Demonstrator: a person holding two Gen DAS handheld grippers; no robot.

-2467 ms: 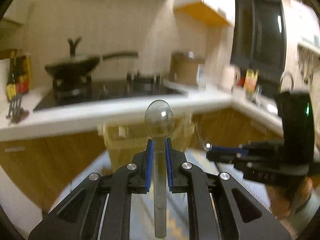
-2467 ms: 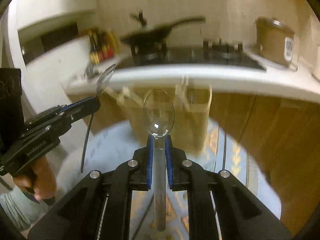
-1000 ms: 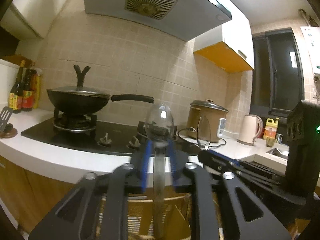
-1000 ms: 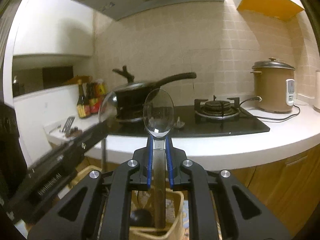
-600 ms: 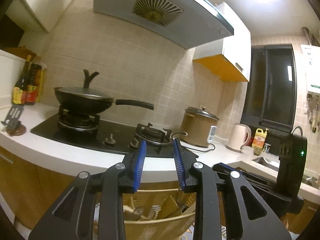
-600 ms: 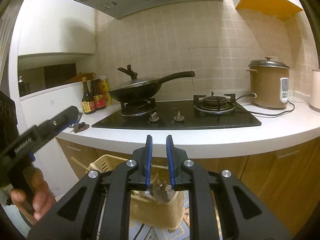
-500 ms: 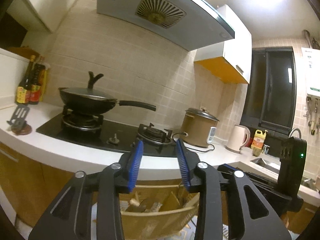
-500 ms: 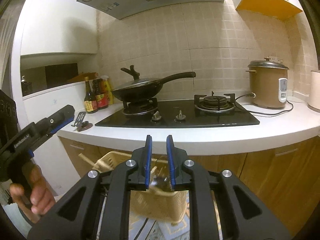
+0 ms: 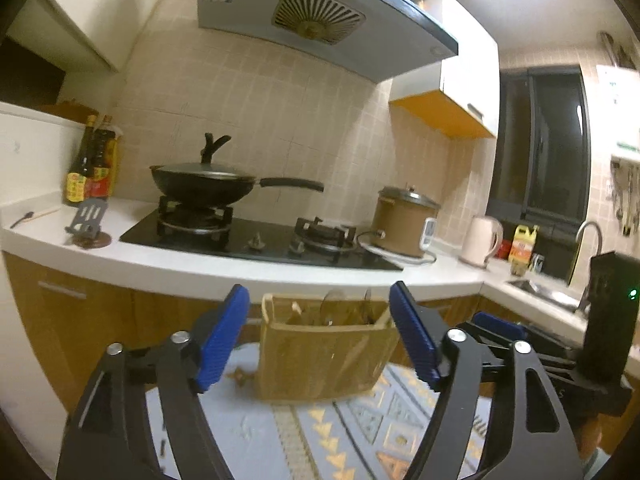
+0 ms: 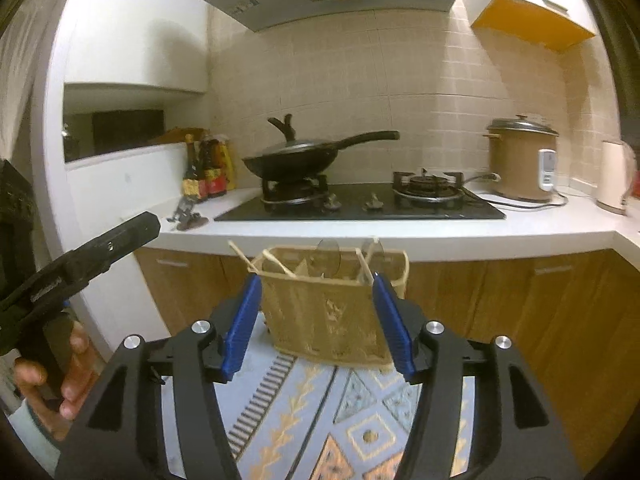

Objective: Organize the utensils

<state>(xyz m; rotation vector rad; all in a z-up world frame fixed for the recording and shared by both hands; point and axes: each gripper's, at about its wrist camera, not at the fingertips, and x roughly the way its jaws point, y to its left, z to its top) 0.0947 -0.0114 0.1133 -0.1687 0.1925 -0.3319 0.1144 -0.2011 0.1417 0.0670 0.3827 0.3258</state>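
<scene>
The woven tan utensil basket [image 10: 332, 312] stands on the patterned blue-and-orange mat [image 10: 320, 420] covering the table, before the white kitchen counter [image 10: 400, 236]. Two clear plastic spoons [image 10: 329, 258] stand bowl-up inside it beside pale wooden utensils [image 10: 276, 262]. The left gripper [image 9: 320, 340] and right gripper [image 10: 316, 320] both hover near the basket, fingers spread wide and empty. Judged from this, the spoons are stowed; no loose utensil remains in view.

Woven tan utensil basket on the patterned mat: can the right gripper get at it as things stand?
Probably yes. The right gripper is open and the woven tan utensil basket sits straight ahead on the patterned mat, with nothing visible between them.
</scene>
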